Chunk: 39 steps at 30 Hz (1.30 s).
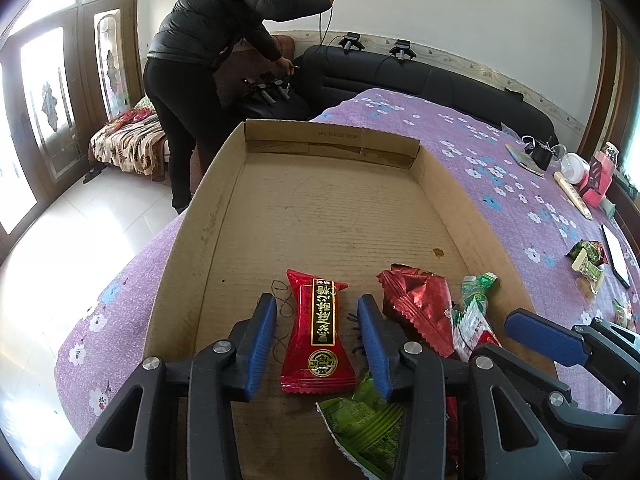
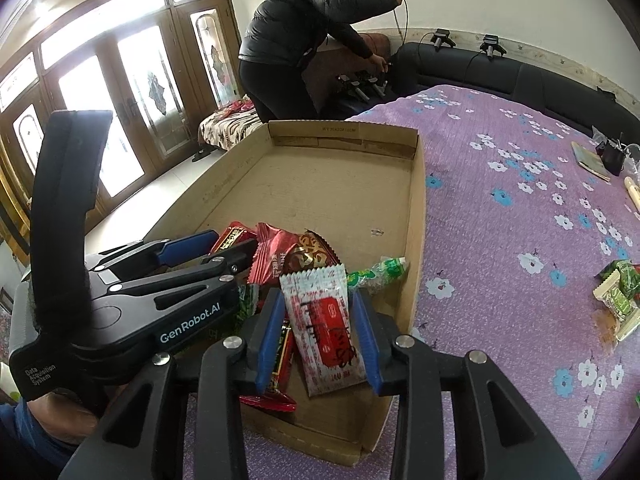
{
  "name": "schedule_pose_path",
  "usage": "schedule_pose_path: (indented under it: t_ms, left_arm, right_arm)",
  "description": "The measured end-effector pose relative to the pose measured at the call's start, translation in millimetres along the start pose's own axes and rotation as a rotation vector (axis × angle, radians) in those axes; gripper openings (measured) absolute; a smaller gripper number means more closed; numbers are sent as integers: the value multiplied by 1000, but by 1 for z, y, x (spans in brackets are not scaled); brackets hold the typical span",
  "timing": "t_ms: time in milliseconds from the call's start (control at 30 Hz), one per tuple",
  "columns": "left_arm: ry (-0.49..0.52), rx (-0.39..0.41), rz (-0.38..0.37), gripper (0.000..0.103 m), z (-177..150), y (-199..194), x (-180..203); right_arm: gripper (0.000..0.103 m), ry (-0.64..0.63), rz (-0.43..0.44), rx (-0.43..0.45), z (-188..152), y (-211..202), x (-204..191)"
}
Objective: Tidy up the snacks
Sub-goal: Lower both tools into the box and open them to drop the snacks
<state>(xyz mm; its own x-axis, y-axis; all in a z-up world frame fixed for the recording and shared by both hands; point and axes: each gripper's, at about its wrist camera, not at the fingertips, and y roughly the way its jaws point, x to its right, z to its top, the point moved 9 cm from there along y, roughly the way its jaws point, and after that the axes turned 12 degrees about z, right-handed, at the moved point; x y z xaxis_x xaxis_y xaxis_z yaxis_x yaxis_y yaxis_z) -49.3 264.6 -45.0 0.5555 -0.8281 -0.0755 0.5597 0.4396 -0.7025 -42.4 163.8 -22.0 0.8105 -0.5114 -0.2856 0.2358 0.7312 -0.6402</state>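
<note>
A shallow cardboard box (image 1: 224,208) lies on the purple bedspread and also shows in the right wrist view (image 2: 416,216). My left gripper (image 1: 317,344) is open, its blue fingers either side of a long red snack packet (image 1: 318,336) lying flat on the box floor. A red foil packet (image 1: 420,308), a green-and-white packet (image 1: 474,312) and a green packet (image 1: 366,420) lie beside it. My right gripper (image 2: 318,340) is open around a white-and-red packet (image 2: 326,328) resting at the box's near end. The left gripper (image 2: 188,248) shows in the right wrist view.
More green snack packets (image 2: 618,296) lie on the bedspread to the right of the box, also in the left wrist view (image 1: 588,264). A person in black (image 1: 224,52) bends over a dark sofa behind. A phone (image 1: 616,256) and clutter lie at the far right.
</note>
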Motion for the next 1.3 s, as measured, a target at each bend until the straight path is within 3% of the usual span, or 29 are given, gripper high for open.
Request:
schedule_pose_path:
  t_ms: [600,867,1300]
  left_arm:
    - [0,1,0,46,1,0,2]
    - [5,10,-11,52,1,-3,2]
    - [7,14,-12,54,3,-4,3]
  right_arm:
    - [39,-3,-2,15,1,-4,0]
    - [41,1,-5,30,3,-7,3]
    - [49,15,-6,64,7,-15,6]
